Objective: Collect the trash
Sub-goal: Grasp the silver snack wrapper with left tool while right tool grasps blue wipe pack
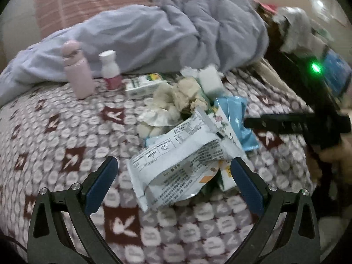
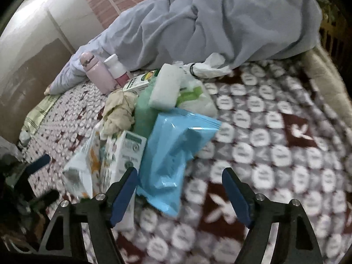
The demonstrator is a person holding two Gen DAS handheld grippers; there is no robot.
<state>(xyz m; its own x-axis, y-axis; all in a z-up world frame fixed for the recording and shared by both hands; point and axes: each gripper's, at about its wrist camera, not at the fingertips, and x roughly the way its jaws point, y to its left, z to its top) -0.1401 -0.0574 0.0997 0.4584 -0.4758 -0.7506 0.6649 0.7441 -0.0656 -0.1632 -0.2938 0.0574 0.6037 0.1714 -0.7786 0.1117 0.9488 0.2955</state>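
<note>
While both pairs of jaws stand wide apart and hold nothing, the trash lies heaped on the bed between the two views. The left gripper (image 1: 173, 182) straddles the near end of a crumpled white snack wrapper (image 1: 176, 167), probably lined up to close on it. The right gripper (image 2: 180, 189) has its left finger beside a blue foil packet (image 2: 173, 154) (the packet sits mostly between the jaws). Behind come small cartons (image 2: 123, 154), crumpled tissue (image 1: 180, 94) and a white sponge-like block (image 2: 165, 88), gathered as if for one sweep. A pink bottle (image 1: 77, 74) and a white pill bottle (image 1: 111, 70) stand upright against the grey duvet (image 1: 165, 33). Motion blur hides the printing, and no bin shows.
</note>
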